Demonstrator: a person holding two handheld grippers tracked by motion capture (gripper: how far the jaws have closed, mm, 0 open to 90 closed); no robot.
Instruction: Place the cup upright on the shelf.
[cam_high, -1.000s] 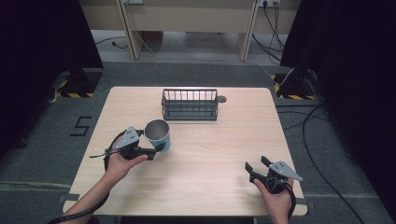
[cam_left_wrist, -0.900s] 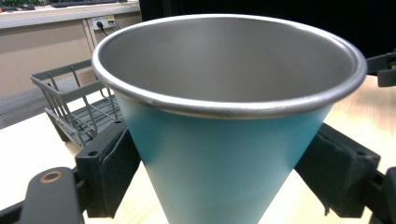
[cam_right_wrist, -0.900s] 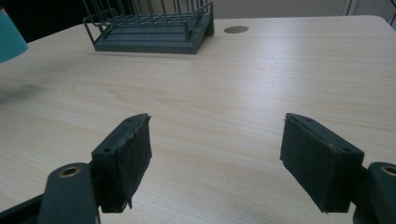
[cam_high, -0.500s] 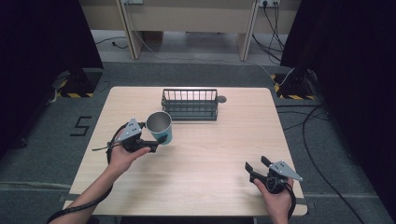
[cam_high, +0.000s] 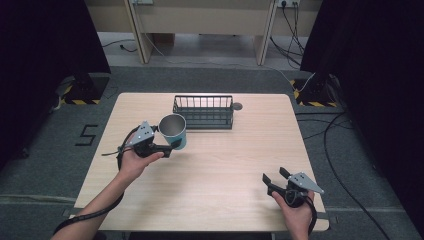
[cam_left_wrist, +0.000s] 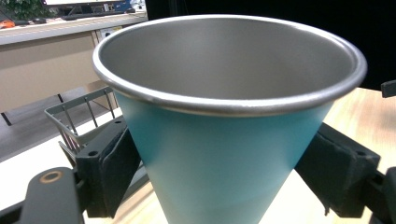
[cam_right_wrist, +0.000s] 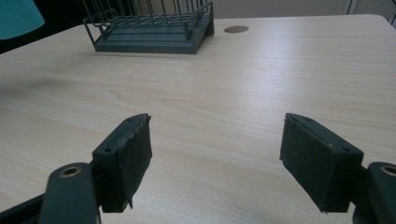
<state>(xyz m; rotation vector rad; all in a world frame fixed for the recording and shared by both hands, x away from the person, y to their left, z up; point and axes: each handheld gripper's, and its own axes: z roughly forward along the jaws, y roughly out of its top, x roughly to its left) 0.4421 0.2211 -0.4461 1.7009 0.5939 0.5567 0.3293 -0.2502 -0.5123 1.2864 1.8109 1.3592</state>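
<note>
A pale wooden table (cam_high: 210, 170) stands on grey carpet, with dark curtains to either side and a beige counter along the far wall. Cables trail across the floor at the right. A dark wire basket (cam_high: 203, 111) sits near the table's far edge, a little left of centre, and a small round hole (cam_high: 237, 106) lies just beside it on the right.

The left gripper (cam_high: 172, 145) is clamped on a teal cup (cam_high: 173, 131) with a bare metal inside. Its two black pads press the cup's lower sides, and the cup is held above the table, mouth tilted slightly toward the camera, just in front of the basket's left end. In the left gripper view the cup (cam_left_wrist: 224, 140) stands between the jaws with the basket's corner behind it at the left.

Compared with a second earlier, the cup and left gripper are higher and closer to the basket. The right gripper (cam_high: 275, 176) is in the same spot, near the table's front right corner, jaws held wide apart on nothing.

Bare wood stretches between the two grippers and across the table's middle. The right gripper sits close to the front edge.
</note>
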